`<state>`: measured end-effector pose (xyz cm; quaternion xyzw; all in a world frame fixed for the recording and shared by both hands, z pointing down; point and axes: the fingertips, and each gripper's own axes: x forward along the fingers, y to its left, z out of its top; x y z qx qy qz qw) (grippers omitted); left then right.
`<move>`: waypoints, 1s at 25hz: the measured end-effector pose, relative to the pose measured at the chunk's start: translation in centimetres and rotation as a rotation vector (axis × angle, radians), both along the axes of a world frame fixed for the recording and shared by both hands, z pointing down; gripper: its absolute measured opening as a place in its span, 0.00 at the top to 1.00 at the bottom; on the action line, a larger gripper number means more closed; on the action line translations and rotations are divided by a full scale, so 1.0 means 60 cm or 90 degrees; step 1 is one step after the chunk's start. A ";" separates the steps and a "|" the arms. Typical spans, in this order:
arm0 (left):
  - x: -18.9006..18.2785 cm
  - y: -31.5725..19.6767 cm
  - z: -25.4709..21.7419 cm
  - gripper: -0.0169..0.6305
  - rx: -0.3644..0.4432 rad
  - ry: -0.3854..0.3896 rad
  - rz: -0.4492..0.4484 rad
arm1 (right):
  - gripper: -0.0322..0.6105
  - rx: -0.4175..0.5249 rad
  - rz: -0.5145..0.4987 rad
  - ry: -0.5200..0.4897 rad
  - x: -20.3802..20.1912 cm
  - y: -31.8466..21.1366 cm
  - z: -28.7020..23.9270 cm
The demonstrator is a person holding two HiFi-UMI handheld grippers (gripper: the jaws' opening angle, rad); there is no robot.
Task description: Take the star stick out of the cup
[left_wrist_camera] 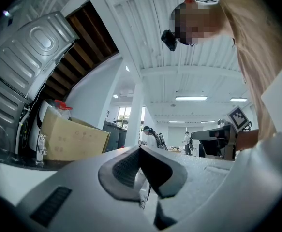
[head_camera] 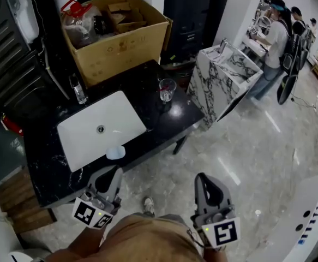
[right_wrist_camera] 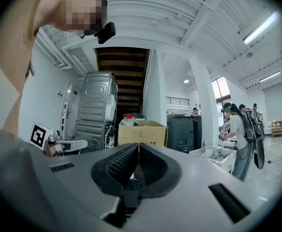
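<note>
A clear glass cup (head_camera: 167, 88) stands upright on the black tabletop (head_camera: 143, 75), right of the white sink (head_camera: 88, 141). A reddish star stick (head_camera: 163, 95) sits inside it, its shape too small to make out.

Head view looks steeply down on the table (head_camera: 148, 89) from high above. Both gripper views sit low, tilted up past their fingers (right_wrist_camera: 124, 166). All three views share the box (right_wrist_camera: 141, 133) beyond the fingers.

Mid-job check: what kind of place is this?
Probably an open workshop or test hall, not a home: a black counter with a white sink stands on a polished floor, a cardboard box holds clutter, and people work at benches beyond.
</note>
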<state>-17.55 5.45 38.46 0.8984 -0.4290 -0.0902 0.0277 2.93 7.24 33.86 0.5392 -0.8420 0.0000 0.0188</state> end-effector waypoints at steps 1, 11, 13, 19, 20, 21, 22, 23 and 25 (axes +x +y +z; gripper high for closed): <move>-0.002 -0.006 -0.001 0.97 0.001 0.000 -0.001 | 0.95 0.001 -0.002 0.000 -0.003 -0.007 -0.001; -0.013 -0.044 0.004 0.97 -0.007 -0.001 0.007 | 0.95 0.003 -0.009 -0.008 -0.027 -0.054 0.003; -0.003 -0.048 0.001 0.97 -0.007 -0.003 0.018 | 0.95 0.002 -0.004 -0.011 -0.022 -0.060 0.002; 0.019 -0.063 -0.013 0.97 -0.002 -0.005 0.032 | 0.95 0.002 -0.004 -0.016 -0.011 -0.078 -0.003; 0.022 -0.067 -0.014 0.97 -0.001 -0.004 0.031 | 0.95 0.001 -0.008 -0.014 -0.010 -0.084 -0.003; 0.026 -0.071 -0.015 0.97 -0.001 -0.003 0.030 | 0.95 0.000 -0.013 -0.011 -0.007 -0.090 -0.003; 0.030 -0.077 -0.016 0.97 0.001 -0.001 0.028 | 0.95 0.002 -0.017 -0.010 -0.004 -0.098 -0.005; 0.035 -0.083 -0.017 0.97 0.004 0.000 0.025 | 0.95 0.008 -0.020 -0.012 0.001 -0.107 -0.010; 0.047 -0.098 -0.022 0.97 0.011 0.001 0.017 | 0.95 0.021 -0.026 -0.016 0.012 -0.128 -0.019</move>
